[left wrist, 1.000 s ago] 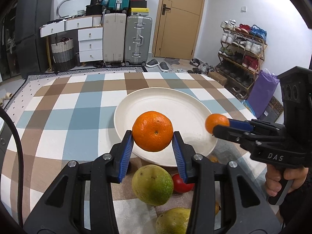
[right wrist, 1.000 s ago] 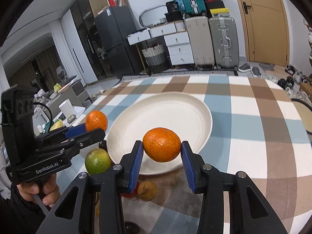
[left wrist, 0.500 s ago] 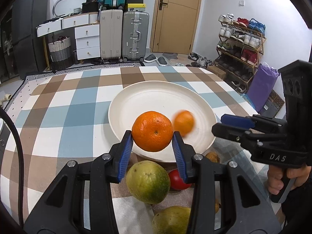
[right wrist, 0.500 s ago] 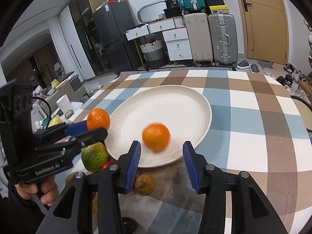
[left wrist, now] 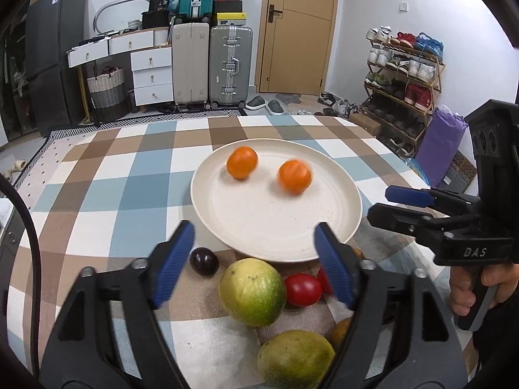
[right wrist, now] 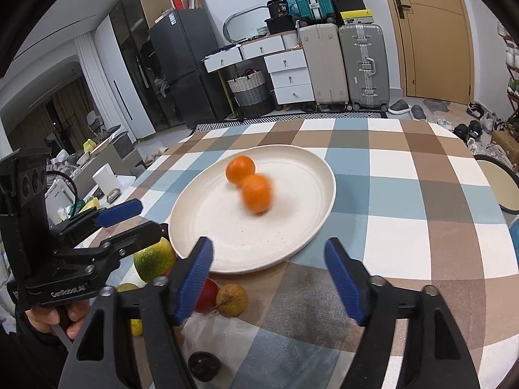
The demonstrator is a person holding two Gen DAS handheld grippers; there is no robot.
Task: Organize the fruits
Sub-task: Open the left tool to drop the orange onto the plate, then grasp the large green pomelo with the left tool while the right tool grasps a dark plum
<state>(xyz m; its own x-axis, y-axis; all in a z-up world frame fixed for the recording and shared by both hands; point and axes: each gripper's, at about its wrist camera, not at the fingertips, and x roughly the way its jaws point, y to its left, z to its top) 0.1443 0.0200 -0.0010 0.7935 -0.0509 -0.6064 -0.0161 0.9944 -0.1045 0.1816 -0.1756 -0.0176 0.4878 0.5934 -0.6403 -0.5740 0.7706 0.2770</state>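
Two oranges lie loose on the white plate (left wrist: 259, 217), one at its far side (left wrist: 242, 162) and one blurred with motion to the right of it (left wrist: 294, 176). In the right wrist view the same oranges (right wrist: 240, 169) (right wrist: 257, 194) overlap on the plate (right wrist: 227, 236). My left gripper (left wrist: 253, 230) hangs over the plate's near rim, its jaws opening and with nothing between them. My right gripper (right wrist: 268, 244) is likewise opening and holds nothing. Each gripper shows in the other's view, the right gripper (left wrist: 381, 202) and the left gripper (right wrist: 149, 218).
Near the plate's front edge lie a yellow-green fruit (left wrist: 252, 291), red tomatoes (left wrist: 303, 289), a dark plum (left wrist: 203, 262), another green fruit (left wrist: 295, 358) and a small brown fruit (right wrist: 231, 299). A checked cloth covers the table. A stool (right wrist: 499, 188) stands to the right.
Both grippers let go of their oranges, the right one first. The oranges dropped onto the plate and rolled toward its far side. Both pairs of jaws now stand wide.
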